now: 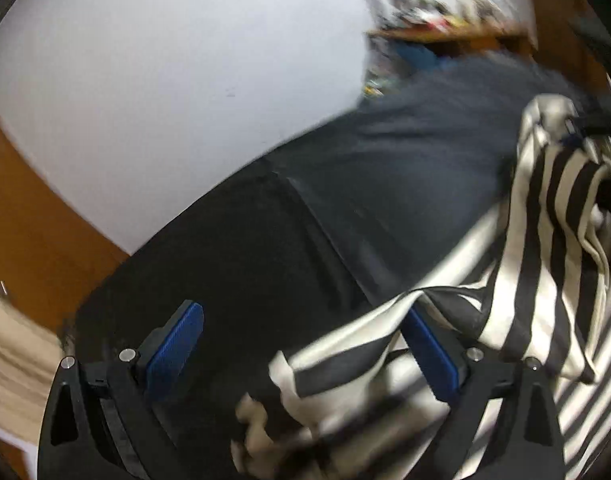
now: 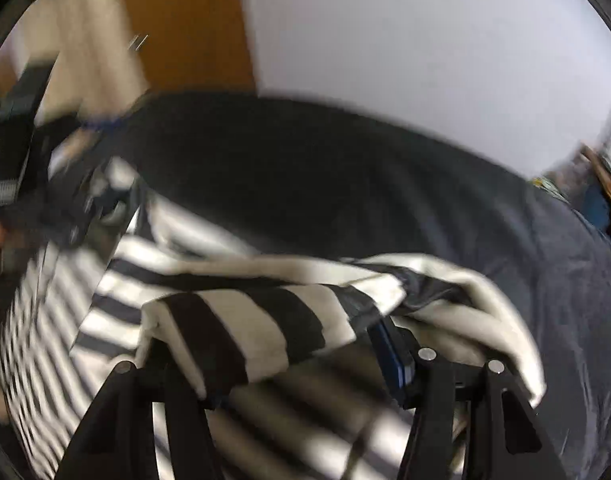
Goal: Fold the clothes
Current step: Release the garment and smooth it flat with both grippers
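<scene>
Two grippers share one striped garment, each seen from its own wrist. From the left wrist, the left gripper (image 1: 301, 344) stands with its blue pads (image 1: 177, 348) wide apart; a fold of the black-and-white striped garment (image 1: 537, 248) drapes over the right-hand pad and bunches low between the fingers, but the left pad is bare and clear of cloth, so nothing is pinched there. The garment hangs toward the right edge of a white worktop (image 1: 165, 80), over a dark grey cloth (image 1: 405, 160) spread along the worktop's near edge, probably lifted to shake it flat for a fold. From the right wrist, the right gripper (image 2: 273, 364) has a thick bunched fold of the striped garment (image 2: 241, 320) lying across its fingers; the left pad is buried under cloth, so I cannot tell whether the jaws press on it or merely carry it. Beyond lie the same dark cloth (image 2: 505, 220) and white worktop (image 2: 425, 40). Motion blur smears both views; no brand, label or writing is legible.
</scene>
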{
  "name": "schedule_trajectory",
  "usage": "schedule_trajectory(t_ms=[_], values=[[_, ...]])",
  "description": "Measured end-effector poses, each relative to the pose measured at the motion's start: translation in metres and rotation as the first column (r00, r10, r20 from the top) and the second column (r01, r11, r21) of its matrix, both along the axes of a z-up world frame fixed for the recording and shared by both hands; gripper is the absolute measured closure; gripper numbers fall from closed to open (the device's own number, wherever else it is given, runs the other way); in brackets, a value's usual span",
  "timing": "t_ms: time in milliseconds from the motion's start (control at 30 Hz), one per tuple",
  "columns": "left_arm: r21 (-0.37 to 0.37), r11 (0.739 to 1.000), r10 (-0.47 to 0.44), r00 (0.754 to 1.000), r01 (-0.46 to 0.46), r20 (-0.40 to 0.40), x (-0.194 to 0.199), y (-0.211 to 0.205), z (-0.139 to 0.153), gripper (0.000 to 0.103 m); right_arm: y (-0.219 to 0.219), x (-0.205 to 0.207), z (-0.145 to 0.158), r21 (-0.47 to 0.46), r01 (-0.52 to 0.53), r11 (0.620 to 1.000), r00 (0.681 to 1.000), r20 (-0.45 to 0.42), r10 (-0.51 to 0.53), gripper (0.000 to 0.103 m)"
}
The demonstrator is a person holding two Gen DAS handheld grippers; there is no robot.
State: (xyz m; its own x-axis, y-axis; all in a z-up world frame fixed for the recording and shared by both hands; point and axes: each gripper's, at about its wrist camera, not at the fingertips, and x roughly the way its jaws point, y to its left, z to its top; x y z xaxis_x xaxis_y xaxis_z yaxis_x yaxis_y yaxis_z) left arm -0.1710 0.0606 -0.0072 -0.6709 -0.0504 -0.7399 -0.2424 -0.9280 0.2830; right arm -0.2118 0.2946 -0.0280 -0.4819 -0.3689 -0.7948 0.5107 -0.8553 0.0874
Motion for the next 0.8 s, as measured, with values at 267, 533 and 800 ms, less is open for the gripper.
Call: schedule_trajectory(t_ms=[267, 533, 800], values=[[0.408, 0.881, 0.217, 0.971, -0.239, 0.1, -0.044, -0.086, 0.006, 0.003, 0.04, -0.06, 0.011, -0.17, 0.233, 0.957, 0.972, 0.03, -0.231, 0.042], [0.28, 0.958, 0.047, 0.997, -0.06, 0.053, 0.006, -0.063, 0.019, 0.003, 0.014, -0.008, 0.022, 0.059, 0.092, 0.994, 0.994, -0.065, -0.088, 0.042], [0.089, 0.966, -0.252, 0.959, 0.242, 0.128, 0.032, 0.02, 0.007, 0.001, -0.026, 0.008, -0.006, 0.18, -0.082, 0.98, 0.996, 0.054, 0.074, 0.042]])
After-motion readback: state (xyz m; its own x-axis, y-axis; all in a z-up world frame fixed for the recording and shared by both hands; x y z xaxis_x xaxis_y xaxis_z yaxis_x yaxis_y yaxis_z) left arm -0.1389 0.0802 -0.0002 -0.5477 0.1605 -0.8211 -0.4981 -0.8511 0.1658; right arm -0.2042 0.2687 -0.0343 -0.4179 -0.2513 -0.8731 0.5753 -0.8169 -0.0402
